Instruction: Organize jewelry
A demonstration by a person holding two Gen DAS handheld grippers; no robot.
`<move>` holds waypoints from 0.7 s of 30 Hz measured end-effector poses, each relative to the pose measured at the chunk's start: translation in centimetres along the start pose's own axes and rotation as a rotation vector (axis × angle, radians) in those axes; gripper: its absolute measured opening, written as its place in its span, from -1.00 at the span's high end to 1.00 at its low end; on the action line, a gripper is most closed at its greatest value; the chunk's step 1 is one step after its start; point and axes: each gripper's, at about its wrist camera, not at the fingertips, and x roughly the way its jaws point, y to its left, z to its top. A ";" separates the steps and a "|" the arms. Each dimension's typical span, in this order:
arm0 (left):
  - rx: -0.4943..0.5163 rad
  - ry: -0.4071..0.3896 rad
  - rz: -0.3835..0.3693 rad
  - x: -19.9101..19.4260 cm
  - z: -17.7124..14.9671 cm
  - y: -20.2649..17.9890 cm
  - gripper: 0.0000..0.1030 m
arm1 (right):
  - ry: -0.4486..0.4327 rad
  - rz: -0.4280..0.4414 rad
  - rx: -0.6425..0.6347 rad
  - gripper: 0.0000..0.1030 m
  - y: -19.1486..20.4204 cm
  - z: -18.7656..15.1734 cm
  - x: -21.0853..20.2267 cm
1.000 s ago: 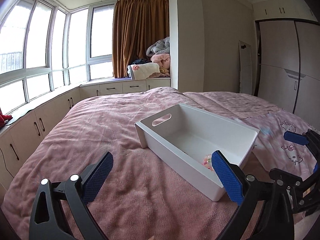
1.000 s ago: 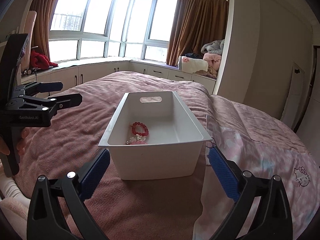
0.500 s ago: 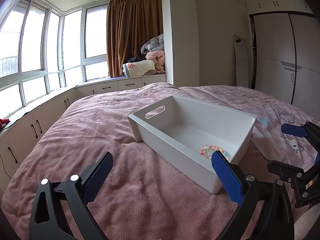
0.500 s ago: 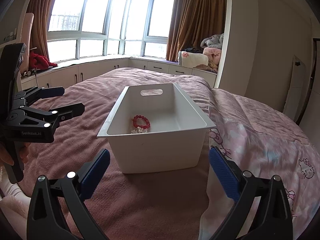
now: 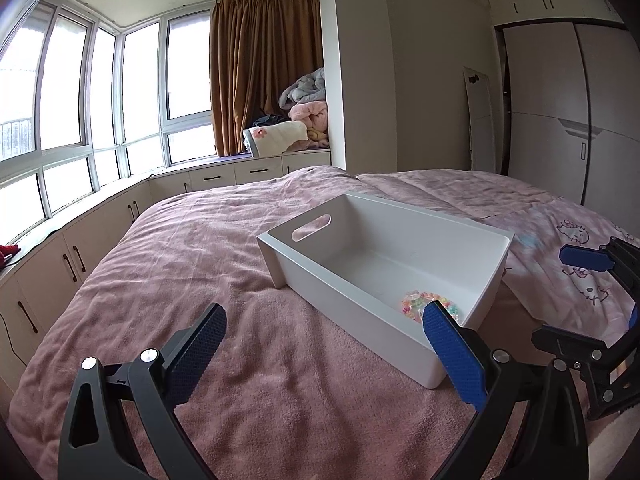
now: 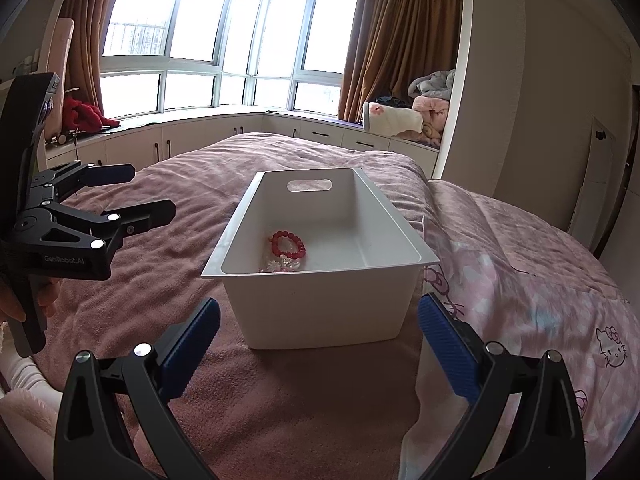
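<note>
A white plastic bin (image 5: pixel 404 216) (image 6: pixel 320 308) with a cut-out handle rests on the pink bed. Inside it lie a red bead bracelet (image 6: pixel 288 244), a pale flower-bead piece (image 6: pixel 280 266) and a pastel multicolour bead bracelet (image 5: pixel 420 303). My left gripper (image 5: pixel 324 348) is open and empty, held in front of the bin's long near wall. In the right wrist view my right gripper (image 6: pixel 318 338) is also open and empty, straddling the bin's near short end from just in front. Each gripper shows in the other's view: the left gripper (image 6: pixel 148 196) at left, the right gripper (image 5: pixel 576 300) at right.
The pink blanket (image 5: pixel 200 280) covers the bed, with a cartoon-cat print duvet (image 6: pixel 560 288) on the right. Window-seat cabinets (image 5: pixel 60 256) run along the left and back. Folded blankets (image 5: pixel 296 120) are piled by the brown curtain (image 5: pixel 264 72). A wardrobe (image 5: pixel 572 100) stands at right. A person's hand (image 6: pixel 16 300) holds the left gripper.
Both cameras have risen and pulled back a little, so more of the bin's inside shows. The pastel bracelet has come into fuller view. Both grippers stay open; the bin has not moved.
</note>
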 end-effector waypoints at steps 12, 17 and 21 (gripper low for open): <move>-0.001 0.012 0.005 0.2 -0.1 0.4 -0.93 | 0.011 0.004 -0.004 -0.90 0.4 0.2 0.3; -0.002 0.012 0.004 0.2 -0.2 0.5 -0.93 | 0.016 0.003 -0.001 -0.90 0.3 0.1 0.3; -0.002 0.011 0.005 0.2 -0.2 0.4 -0.93 | 0.018 0.002 0.001 -0.90 0.3 0.1 0.3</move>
